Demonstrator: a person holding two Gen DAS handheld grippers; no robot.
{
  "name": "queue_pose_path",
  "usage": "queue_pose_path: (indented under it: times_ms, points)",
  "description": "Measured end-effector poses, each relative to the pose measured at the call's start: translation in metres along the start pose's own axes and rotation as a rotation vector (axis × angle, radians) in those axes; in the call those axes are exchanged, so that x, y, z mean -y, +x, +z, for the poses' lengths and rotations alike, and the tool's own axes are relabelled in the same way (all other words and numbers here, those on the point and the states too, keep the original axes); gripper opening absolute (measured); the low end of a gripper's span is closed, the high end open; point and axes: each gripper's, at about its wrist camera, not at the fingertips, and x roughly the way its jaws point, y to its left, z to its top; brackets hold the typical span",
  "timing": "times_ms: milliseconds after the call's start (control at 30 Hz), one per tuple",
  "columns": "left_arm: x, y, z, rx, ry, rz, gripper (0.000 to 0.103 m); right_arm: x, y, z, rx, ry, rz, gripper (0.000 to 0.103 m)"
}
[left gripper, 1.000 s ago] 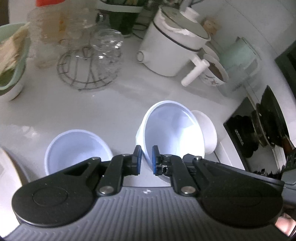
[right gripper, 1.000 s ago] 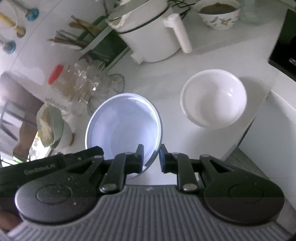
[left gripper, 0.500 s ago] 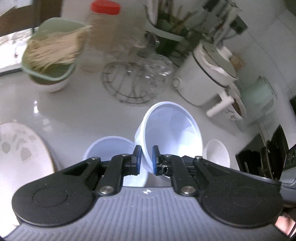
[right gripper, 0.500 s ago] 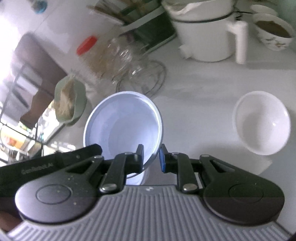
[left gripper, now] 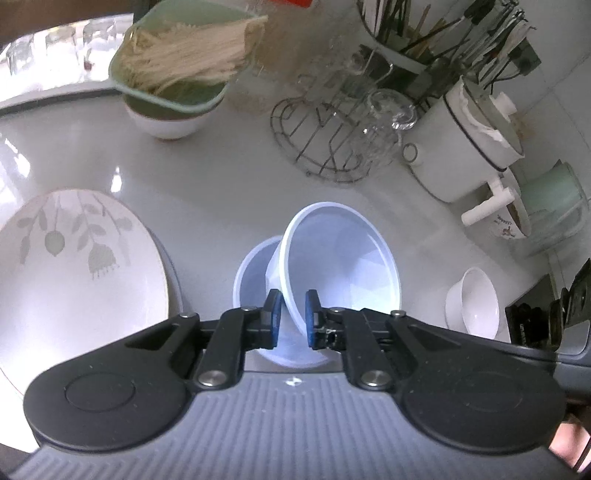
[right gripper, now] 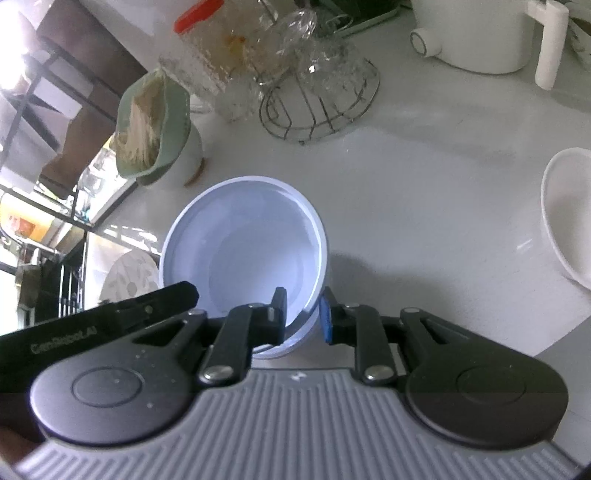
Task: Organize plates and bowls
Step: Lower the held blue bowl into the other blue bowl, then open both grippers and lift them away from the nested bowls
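My left gripper [left gripper: 291, 319] is shut on the near rim of a pale blue bowl [left gripper: 343, 258], tilted and partly over a second pale blue bowl [left gripper: 255, 273] on the white counter. My right gripper [right gripper: 303, 317] is shut on the near rim of the pale blue bowl [right gripper: 243, 258]; a second bowl rim [right gripper: 284, 350] shows under it. A leaf-patterned plate [left gripper: 74, 273] lies at the left; it also shows in the right wrist view [right gripper: 127, 277]. A white bowl [left gripper: 474, 299] stands at the right, and shows in the right wrist view [right gripper: 569, 214].
At the back are a green bowl of noodles [left gripper: 177, 70], a wire rack with glasses [left gripper: 332, 140], a white pot with a handle [left gripper: 469, 147], a utensil holder [left gripper: 406, 33] and a mint kettle [left gripper: 554, 195]. A dark stove edge [left gripper: 546, 314] lies at the right.
Both grippers carried the held blue bowl left, over the second blue bowl. The patterned plate came into view at the left and the white bowl shifted right in view.
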Motion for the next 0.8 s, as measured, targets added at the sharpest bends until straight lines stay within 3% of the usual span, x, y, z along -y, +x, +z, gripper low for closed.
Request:
queue_pose_path:
  times_ms: [200, 300, 333, 400, 433, 800]
  points:
    - [-0.004, 0.003, -0.002, -0.032, 0.003, 0.004, 0.015, 0.000, 0.005, -0.001, -0.007, -0.017, 0.001, 0.022]
    - [0.003, 0.001, 0.001, -0.028, 0.036, 0.015, 0.025, 0.002, 0.002, 0.000, 0.003, -0.020, 0.003, 0.024]
    - [0.004, 0.000, 0.001, -0.025, 0.038, 0.025, 0.031, 0.002, 0.000, 0.001, 0.009, -0.023, 0.008, 0.026]
    - [0.007, -0.003, 0.002, -0.010, 0.046, 0.032, 0.040, 0.003, -0.006, 0.002, 0.035, -0.025, 0.012, 0.046]
    - [0.007, -0.005, 0.003, -0.003, 0.048, 0.034, 0.043, 0.003, -0.010, 0.002, 0.051, -0.028, 0.012, 0.049]
    - [0.021, -0.031, 0.015, 0.058, 0.111, 0.024, 0.043, -0.004, -0.051, 0.004, 0.192, -0.058, 0.003, 0.049]
